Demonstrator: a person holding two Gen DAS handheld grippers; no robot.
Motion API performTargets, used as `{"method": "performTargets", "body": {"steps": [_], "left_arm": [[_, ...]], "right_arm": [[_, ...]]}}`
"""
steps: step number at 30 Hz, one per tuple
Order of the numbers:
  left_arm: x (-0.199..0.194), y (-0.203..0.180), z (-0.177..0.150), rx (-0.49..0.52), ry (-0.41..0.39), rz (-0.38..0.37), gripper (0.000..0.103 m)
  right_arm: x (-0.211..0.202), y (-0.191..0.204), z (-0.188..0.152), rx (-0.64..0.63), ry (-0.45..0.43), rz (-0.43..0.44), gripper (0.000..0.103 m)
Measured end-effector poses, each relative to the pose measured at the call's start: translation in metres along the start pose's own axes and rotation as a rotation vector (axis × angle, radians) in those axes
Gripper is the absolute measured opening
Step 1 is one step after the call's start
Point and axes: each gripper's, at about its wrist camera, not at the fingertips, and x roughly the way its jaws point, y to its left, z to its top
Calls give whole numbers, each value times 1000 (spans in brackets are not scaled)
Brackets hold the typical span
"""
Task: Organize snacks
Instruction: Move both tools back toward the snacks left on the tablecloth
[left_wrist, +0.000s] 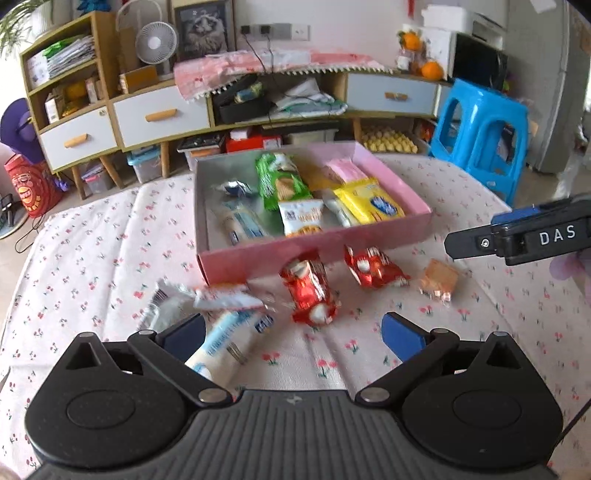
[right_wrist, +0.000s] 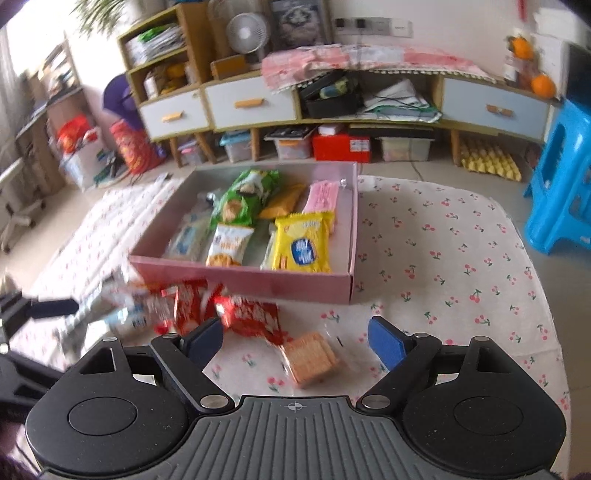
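Note:
A pink box (left_wrist: 258, 254) (right_wrist: 258, 282) on the cherry-print cloth holds several snack packets, among them a green one (left_wrist: 279, 181) and a yellow one (right_wrist: 303, 243). Loose in front of it lie two red packets (left_wrist: 310, 291) (left_wrist: 373, 267), a white and blue tube packet (left_wrist: 229, 339) and a clear packet of crackers (right_wrist: 308, 356). My left gripper (left_wrist: 293, 336) is open above the cloth, with the tube packet beside its left finger. My right gripper (right_wrist: 295, 339) is open over the crackers, its pads clear of them. The right gripper's finger (left_wrist: 476, 242) shows at the right edge of the left wrist view.
A blue plastic stool (left_wrist: 480, 136) (right_wrist: 561, 184) stands beyond the table's far right corner. A low cabinet with drawers (left_wrist: 162, 114) runs along the wall behind. Bare cloth (right_wrist: 443, 258) lies to the right of the box.

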Motion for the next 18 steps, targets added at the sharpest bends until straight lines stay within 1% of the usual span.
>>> {"method": "performTargets", "body": {"steps": [4, 7, 9, 14, 18], "left_arm": [[0, 4, -10, 45, -29, 20, 102], [0, 15, -16, 44, -37, 6, 100], [3, 24, -20, 32, -31, -17, 98], [10, 37, -29, 14, 0, -23, 90], [17, 45, -31, -14, 27, -31, 87]], "right_arm": [[6, -6, -14, -31, 23, -4, 88], [12, -8, -25, -66, 24, -2, 88], [17, -8, -32, -84, 23, 2, 88], [36, -10, -44, -111, 52, 10, 88], [48, -11, -49, -121, 61, -2, 88]]}}
